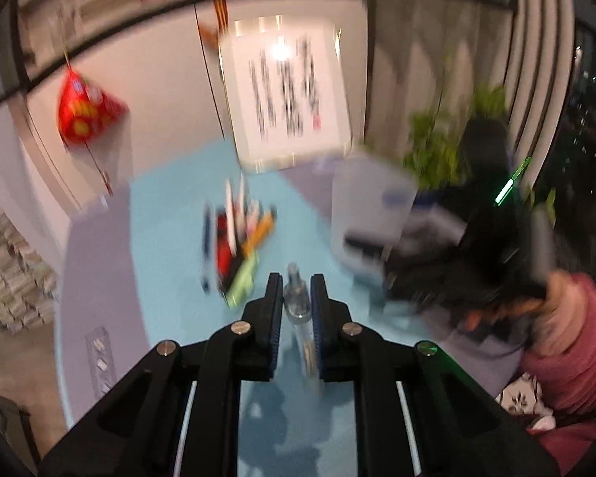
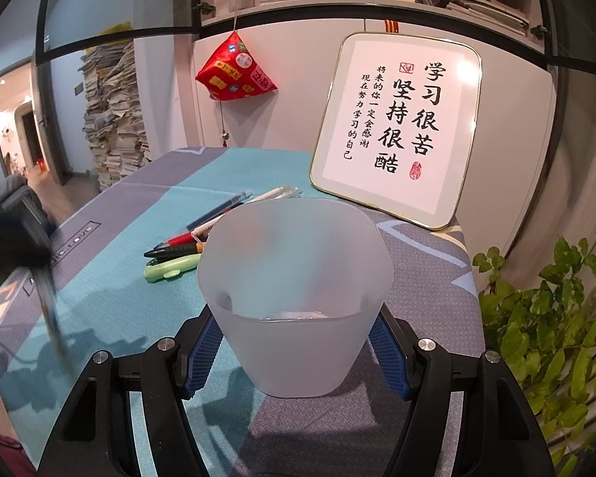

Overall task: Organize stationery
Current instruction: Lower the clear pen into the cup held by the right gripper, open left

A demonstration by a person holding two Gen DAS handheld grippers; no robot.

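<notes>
1. So far, none of the stationery seems to be put away: the frosted cup (image 2: 294, 298) looks empty, though its bottom is hard to read through the cloudy wall.
2. Most of the pens (image 2: 202, 234) lie in a loose heap on the teal cloth of the desk (image 2: 111, 310), toward its far edge, near the framed calligraphy board (image 2: 397, 127) leaning at the back.
3. One pen is already picked: the left hand-held gripper (image 1: 297, 302) has its jaws drawn nearly together on a clear-barrelled pen (image 1: 297, 298), which runs lengthwise between the blue pads and pokes out past the tips.
4. That view is badly smeared, so I cannot tell the exact kind of pen, only that it is slim and see-through.
5. The right hand-held gripper (image 2: 294, 342) clasps the cup from both sides low on its wall, jaws spread wide to fit it, with the cup upright and its mouth open to the ceiling, standing near the desk's right edge.
6. Both tools tilt downward toward the desk; a pink sleeve (image 1: 568, 342) shows behind the right one, seen from the left wrist.
7. Left to do, by my reckoning: drop the held pen into the cup, then fetch the rest of the heap one at a time. That puts the job near its start.
8. A potted plant (image 2: 548, 318) crowds the desk's right edge, close beside the cup.
</notes>
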